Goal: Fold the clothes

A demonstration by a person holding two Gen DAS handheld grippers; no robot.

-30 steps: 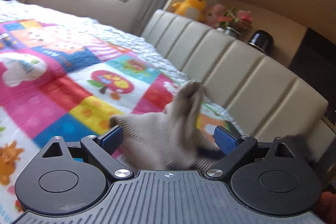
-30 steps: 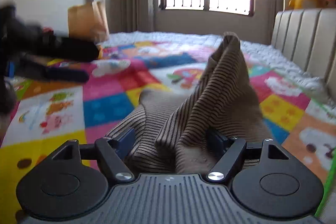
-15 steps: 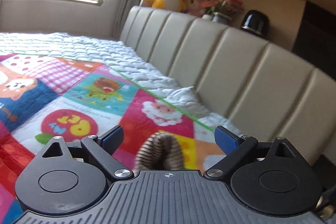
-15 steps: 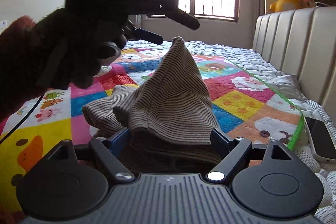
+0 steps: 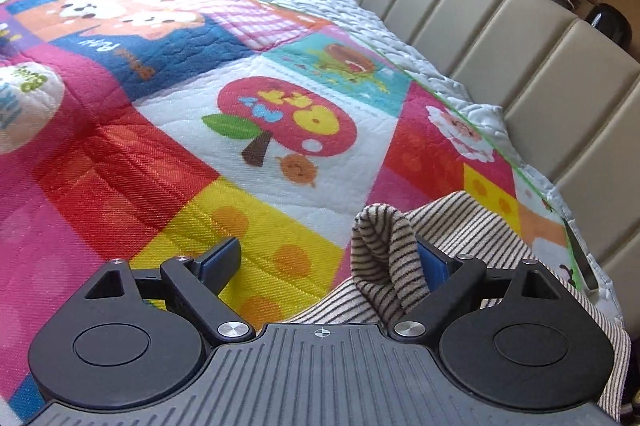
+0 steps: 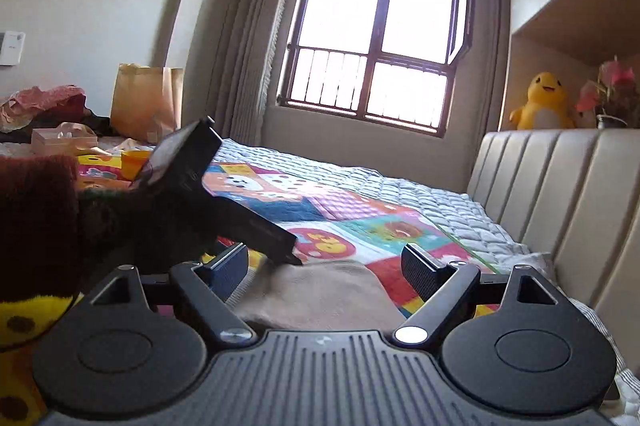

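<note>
Your right gripper (image 6: 324, 266) has let go: jaws wide, the striped garment (image 5: 472, 238) dropped flat near the quilt's (image 5: 168, 162) headboard edge. Left gripper (image 5: 330, 260) open too, a fold resting against one pad. Regrip next.

The left black plastic two-finger gripper (image 5: 326, 260) has blue rubber pads (image 5: 222, 260), round pivot discs, silver screws and a ribbed grey housing bearing a small crosshair mark. The right black gripper (image 6: 326, 266) looks alike. Beside it shows a fuzzy dark maroon sleeve (image 6: 36, 222).
</note>
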